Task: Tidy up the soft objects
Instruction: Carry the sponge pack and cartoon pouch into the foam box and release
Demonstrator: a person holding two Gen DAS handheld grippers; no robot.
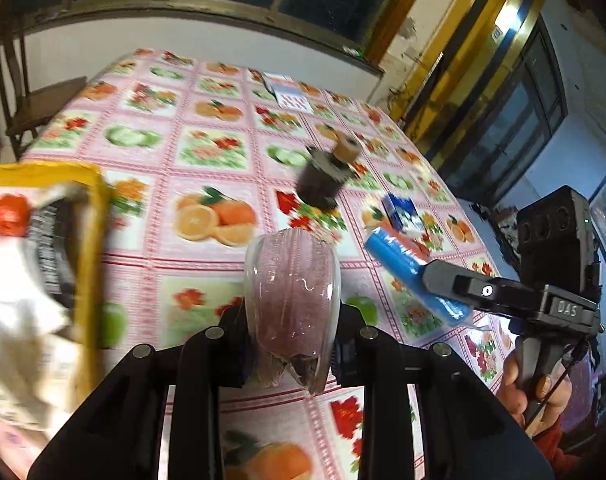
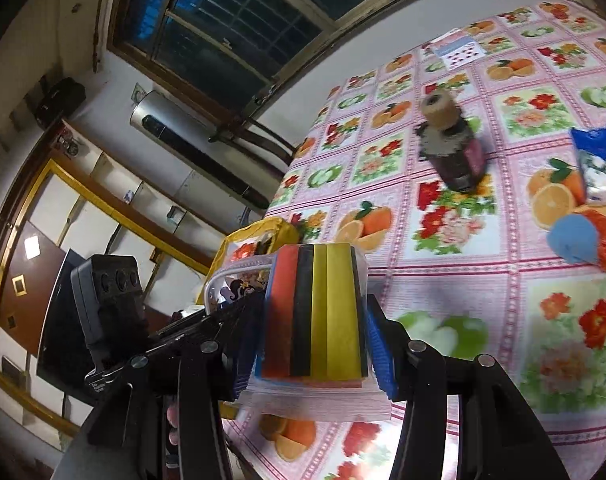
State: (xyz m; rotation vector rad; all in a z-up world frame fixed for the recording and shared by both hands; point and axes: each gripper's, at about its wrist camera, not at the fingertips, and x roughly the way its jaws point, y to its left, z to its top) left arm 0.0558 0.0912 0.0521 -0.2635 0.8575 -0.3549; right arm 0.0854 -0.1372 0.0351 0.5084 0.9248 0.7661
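A: In the left wrist view, which step is in hand?

B: I judge it is the carrying step. The left claw (image 1: 291, 344) is pinching a clear packet of pinkish-purple soft material (image 1: 291, 296) and holds it above the table (image 1: 207, 152). At the left edge there is a yellow-rimmed bag (image 1: 91, 240) with some packages already inside, blurred. I think this bag is the destination.

A: And the other tool?

B: At the right, a hand (image 1: 539, 392) holds the right claw (image 1: 431, 276), which grips a blue-edged packet. A dark bottle (image 1: 327, 176), a blue-white tissue pack (image 1: 403, 212) and a blue roll (image 1: 387, 248) lie on the table.

A: Now the right wrist view?

B: The right claw (image 2: 311, 352) is closed on a transparent zip packet of sponges (image 2: 315, 312): orange, black and yellow layers, upright between blue pads, raised over the table edge. The yellow bag (image 2: 263, 232) stands just behind it.

A: What does the next move need?

B: Probably to bring each packet over the bag opening and then release. The packets look compressible, so the grip should hold without slipping.
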